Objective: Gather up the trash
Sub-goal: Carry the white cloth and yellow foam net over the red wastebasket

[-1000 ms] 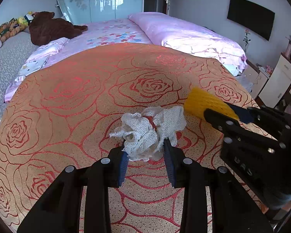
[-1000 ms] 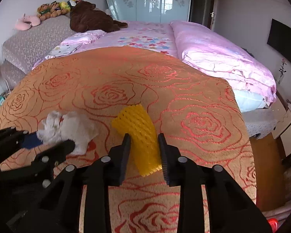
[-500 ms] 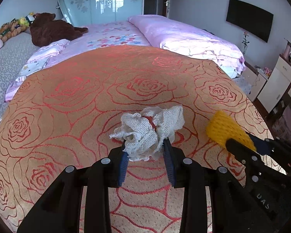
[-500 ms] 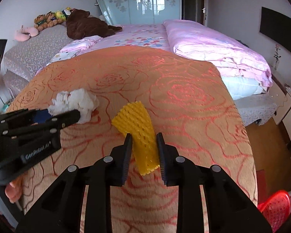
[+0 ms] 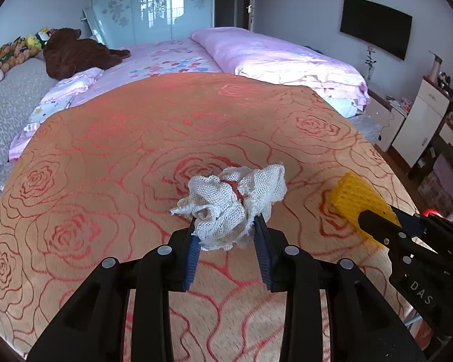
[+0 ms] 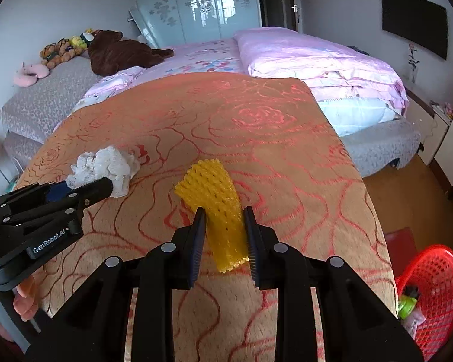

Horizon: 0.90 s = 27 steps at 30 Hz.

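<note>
A crumpled white mesh net with a red streak is clamped in my left gripper, above the orange rose-patterned bedspread. My right gripper is shut on a yellow foam fruit net, also lifted over the bedspread. In the left wrist view the yellow foam net and right gripper show at the right. The right wrist view shows the white mesh net and left gripper at the left. A red mesh basket with some trash in it stands on the floor at the lower right.
Behind the bedspread lie a pink duvet, a brown plush bear and small toys. White cabinets and a wall TV stand to the right. A hand shows at the lower left of the right wrist view.
Both grippers have moved to the right across the bed with their nets still held. The red basket has come into the right wrist view.
</note>
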Each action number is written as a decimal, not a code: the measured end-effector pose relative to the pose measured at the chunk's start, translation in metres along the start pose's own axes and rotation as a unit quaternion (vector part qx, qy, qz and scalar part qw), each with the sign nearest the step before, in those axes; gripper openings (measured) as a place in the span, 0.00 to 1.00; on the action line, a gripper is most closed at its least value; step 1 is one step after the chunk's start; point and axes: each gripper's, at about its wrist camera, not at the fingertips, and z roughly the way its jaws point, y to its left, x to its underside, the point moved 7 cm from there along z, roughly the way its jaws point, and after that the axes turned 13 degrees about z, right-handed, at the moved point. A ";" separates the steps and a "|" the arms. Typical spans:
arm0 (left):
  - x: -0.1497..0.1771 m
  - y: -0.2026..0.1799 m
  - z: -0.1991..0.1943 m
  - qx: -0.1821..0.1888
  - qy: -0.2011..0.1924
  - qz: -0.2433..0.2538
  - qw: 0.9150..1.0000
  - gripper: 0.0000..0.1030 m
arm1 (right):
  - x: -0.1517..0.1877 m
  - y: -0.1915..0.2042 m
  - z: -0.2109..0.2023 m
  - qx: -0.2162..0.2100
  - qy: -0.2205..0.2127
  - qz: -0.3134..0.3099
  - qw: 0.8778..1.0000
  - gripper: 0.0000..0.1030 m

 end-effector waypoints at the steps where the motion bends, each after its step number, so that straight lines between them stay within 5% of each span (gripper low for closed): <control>1: 0.001 -0.002 -0.002 0.001 0.000 0.000 1.000 0.30 | 0.002 -0.001 -0.001 0.002 -0.001 -0.001 1.000 0.25; 27: -0.016 -0.045 -0.039 0.041 -0.042 0.040 0.997 0.30 | -0.014 -0.045 -0.073 0.036 -0.066 0.045 0.996 0.25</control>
